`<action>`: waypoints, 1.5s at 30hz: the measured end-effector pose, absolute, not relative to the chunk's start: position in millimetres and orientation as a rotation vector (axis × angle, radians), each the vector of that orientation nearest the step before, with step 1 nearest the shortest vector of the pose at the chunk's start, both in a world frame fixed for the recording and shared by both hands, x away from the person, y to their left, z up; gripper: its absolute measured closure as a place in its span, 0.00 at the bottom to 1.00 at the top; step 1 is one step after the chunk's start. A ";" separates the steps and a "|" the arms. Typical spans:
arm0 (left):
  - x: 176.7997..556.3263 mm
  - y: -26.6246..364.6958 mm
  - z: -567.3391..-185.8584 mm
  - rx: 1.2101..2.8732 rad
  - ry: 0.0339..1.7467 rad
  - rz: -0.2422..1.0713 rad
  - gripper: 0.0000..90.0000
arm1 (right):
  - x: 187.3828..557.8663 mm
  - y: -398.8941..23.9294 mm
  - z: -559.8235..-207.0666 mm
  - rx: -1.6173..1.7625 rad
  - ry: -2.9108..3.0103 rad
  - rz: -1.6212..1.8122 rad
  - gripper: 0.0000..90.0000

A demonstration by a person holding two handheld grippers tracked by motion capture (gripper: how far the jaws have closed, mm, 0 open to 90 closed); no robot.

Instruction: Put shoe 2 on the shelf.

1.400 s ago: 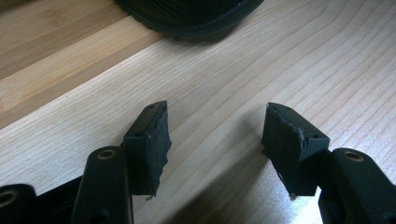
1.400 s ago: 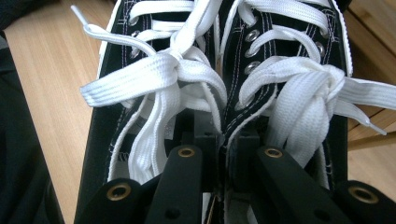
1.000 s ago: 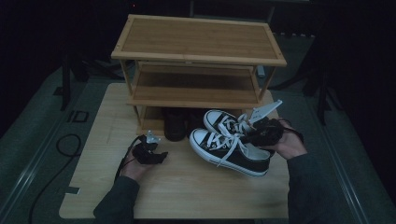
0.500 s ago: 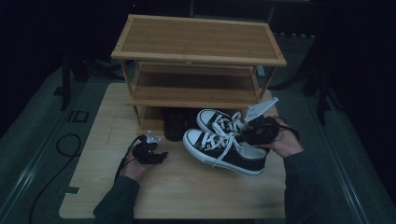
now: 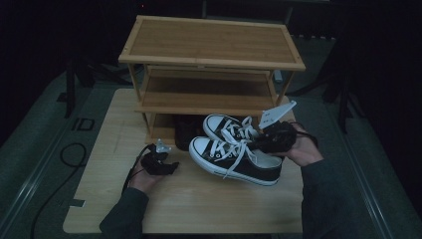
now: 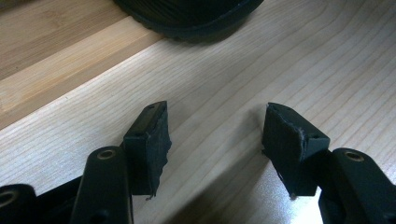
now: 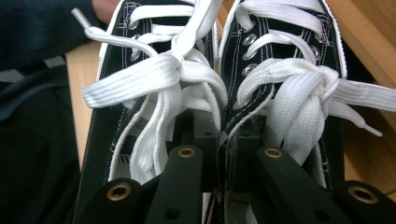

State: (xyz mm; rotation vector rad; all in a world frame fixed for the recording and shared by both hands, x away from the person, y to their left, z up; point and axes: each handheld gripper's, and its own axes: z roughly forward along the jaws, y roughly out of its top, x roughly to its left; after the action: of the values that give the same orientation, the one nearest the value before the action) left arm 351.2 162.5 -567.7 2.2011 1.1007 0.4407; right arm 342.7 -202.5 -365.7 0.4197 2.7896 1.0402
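Sneakers (image 5: 234, 152) pinched in right tool (image 5: 268, 142), toes pointing left, lengthwise across table

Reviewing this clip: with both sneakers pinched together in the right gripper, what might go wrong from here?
1. The right gripper holds the pair of black canvas sneakers with white laces only by their two inner collar edges; one shoe might slip free.
2. A loose white lace end dangles sideways and may snag the bamboo shoe rack.
3. A dark shoe already sits on the bottom shelf, so space looks tight there.
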 end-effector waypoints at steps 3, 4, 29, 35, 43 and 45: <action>351.2 162.6 -567.6 2.203 1.100 0.439 0.46 | 341.9 -201.9 -360.1 0.406 2.780 1.055 0.95; 351.1 162.6 -567.6 2.203 1.100 0.439 0.46 | 341.3 -201.4 -358.0 0.405 2.775 1.053 0.95; 351.2 162.5 -567.8 2.200 1.099 0.439 0.46 | 360.4 -196.7 -323.4 0.512 2.662 1.027 0.95; 351.2 162.6 -567.6 2.202 1.098 0.438 0.46 | 368.6 -196.1 -322.8 0.573 2.631 1.041 0.95; 351.4 162.7 -567.5 2.207 1.096 0.437 0.46 | 380.7 -196.5 -322.0 0.635 2.620 1.043 0.95; 351.4 162.7 -567.5 2.206 1.096 0.436 0.46 | 382.6 -196.2 -321.6 0.649 2.617 1.037 0.95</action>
State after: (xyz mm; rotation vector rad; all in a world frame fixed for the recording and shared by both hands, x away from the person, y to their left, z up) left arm 351.4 162.7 -567.5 2.2065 1.0960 0.4365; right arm 382.6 -196.2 -321.6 0.6488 2.6167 1.0374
